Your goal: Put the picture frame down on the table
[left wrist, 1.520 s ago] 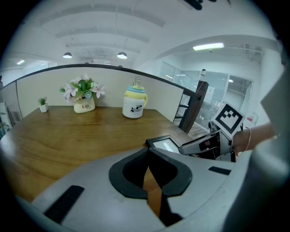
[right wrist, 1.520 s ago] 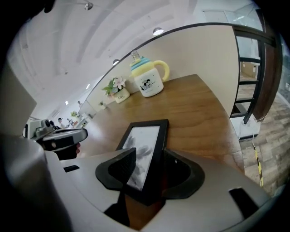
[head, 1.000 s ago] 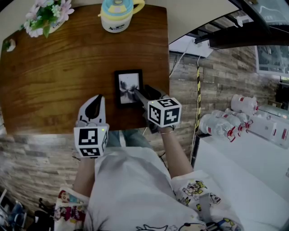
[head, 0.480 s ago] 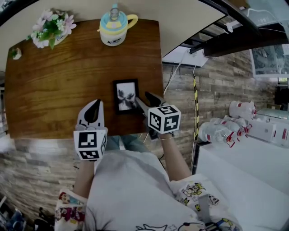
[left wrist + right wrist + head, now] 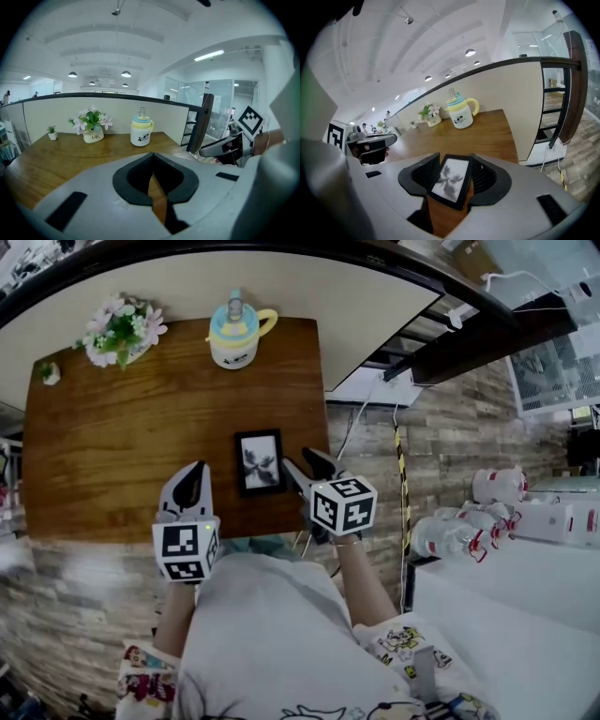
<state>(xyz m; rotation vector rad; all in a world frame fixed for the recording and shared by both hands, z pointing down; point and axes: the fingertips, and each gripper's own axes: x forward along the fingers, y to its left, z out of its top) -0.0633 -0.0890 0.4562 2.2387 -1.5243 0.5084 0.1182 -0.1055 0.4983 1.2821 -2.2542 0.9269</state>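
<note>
- The picture frame (image 5: 260, 462) is lying flat on the table (image 5: 122, 446), close to the near right corner.
- The right gripper (image 5: 294, 457) is hovering just beside the frame's right edge, jaws standing apart, gripping nothing.
- The left gripper (image 5: 193, 474) is hovering left of the frame, jaws almost together, empty.

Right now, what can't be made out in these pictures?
- Back of the frame and any stand: head view, it lies face up on the table.
- Image in the frame: too small and blurred in the head and right gripper views.
- Whether the open right gripper touches the frame: head view, gap too small.
- Print on the cup: too small in all views.
- Table under the left gripper: head view, covered by it.
</note>
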